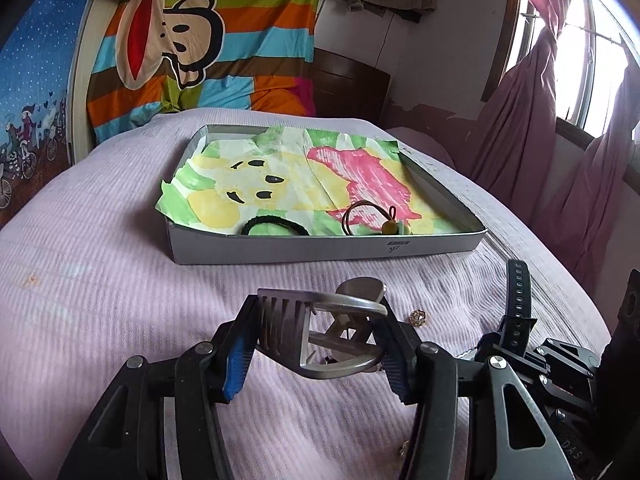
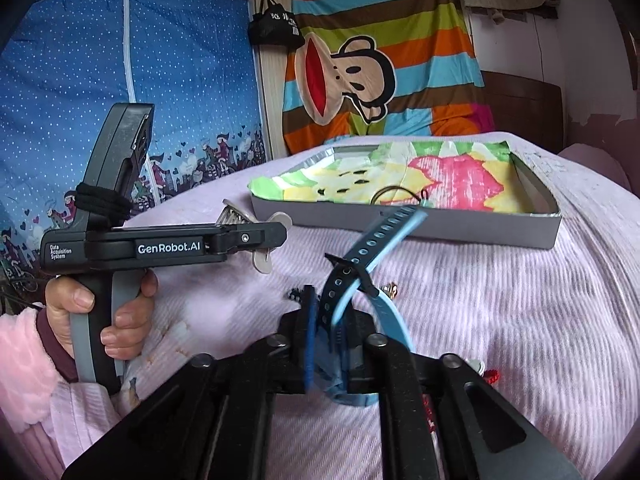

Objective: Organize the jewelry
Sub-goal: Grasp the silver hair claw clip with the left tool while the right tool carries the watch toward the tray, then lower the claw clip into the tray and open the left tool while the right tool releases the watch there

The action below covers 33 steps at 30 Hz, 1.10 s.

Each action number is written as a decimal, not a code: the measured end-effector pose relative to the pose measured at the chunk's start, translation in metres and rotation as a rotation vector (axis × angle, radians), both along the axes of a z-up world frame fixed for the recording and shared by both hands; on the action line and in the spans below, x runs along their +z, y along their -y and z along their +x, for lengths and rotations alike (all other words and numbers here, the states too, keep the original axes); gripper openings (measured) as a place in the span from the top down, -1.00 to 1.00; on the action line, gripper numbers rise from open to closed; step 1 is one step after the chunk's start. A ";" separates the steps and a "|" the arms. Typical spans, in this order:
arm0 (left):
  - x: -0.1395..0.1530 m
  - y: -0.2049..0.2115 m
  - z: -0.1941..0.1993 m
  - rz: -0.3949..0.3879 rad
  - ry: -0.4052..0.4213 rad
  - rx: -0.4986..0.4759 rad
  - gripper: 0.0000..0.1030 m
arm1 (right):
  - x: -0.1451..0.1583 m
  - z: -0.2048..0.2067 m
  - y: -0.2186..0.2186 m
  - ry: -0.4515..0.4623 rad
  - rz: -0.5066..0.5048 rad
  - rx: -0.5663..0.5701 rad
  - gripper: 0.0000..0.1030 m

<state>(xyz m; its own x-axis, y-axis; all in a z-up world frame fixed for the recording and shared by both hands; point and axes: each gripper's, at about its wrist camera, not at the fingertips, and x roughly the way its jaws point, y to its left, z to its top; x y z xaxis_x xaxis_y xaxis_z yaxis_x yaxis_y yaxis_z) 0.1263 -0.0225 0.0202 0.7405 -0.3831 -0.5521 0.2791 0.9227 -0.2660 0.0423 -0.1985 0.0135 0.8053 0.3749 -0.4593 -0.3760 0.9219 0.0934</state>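
Note:
My left gripper (image 1: 316, 340) is shut on a silver metal hair claw clip (image 1: 320, 332) and holds it just above the bed; it also shows in the right wrist view (image 2: 256, 236). My right gripper (image 2: 332, 344) is shut on a watch band (image 2: 368, 252), black outside and light blue inside, whose strap sticks up; the strap shows in the left wrist view (image 1: 520, 292). A grey tray (image 1: 320, 246) lined with coloured paper holds a black hair tie (image 1: 276, 226) and a brown cord loop with a yellow bead (image 1: 372, 216). A small gold ring (image 1: 419, 317) lies on the bed between the grippers.
The bed has a lilac ribbed cover (image 1: 100, 280). A striped monkey-print cloth (image 1: 192, 40) hangs behind the tray. A window with purple curtains (image 1: 560, 100) is at the right. A small red-threaded item (image 2: 490, 372) lies by my right gripper.

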 end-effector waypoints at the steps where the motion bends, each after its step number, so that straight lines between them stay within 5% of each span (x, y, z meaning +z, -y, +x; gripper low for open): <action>1: 0.002 0.000 0.000 -0.001 0.004 -0.001 -0.02 | 0.002 0.001 0.000 0.006 -0.001 -0.003 0.93; 14: 0.030 0.000 0.012 -0.010 0.048 0.004 -0.02 | 0.034 0.017 -0.002 0.078 -0.017 0.018 0.93; 20: 0.038 -0.003 0.053 0.003 0.042 0.055 -0.02 | 0.061 0.067 -0.009 0.127 -0.023 -0.001 0.93; 27: 0.022 -0.009 0.095 0.006 -0.059 0.137 -0.02 | 0.055 0.138 -0.003 0.023 0.008 -0.038 0.93; 33: 0.004 -0.009 0.106 0.026 -0.148 0.156 -0.02 | 0.032 0.158 0.000 -0.053 -0.003 -0.056 0.93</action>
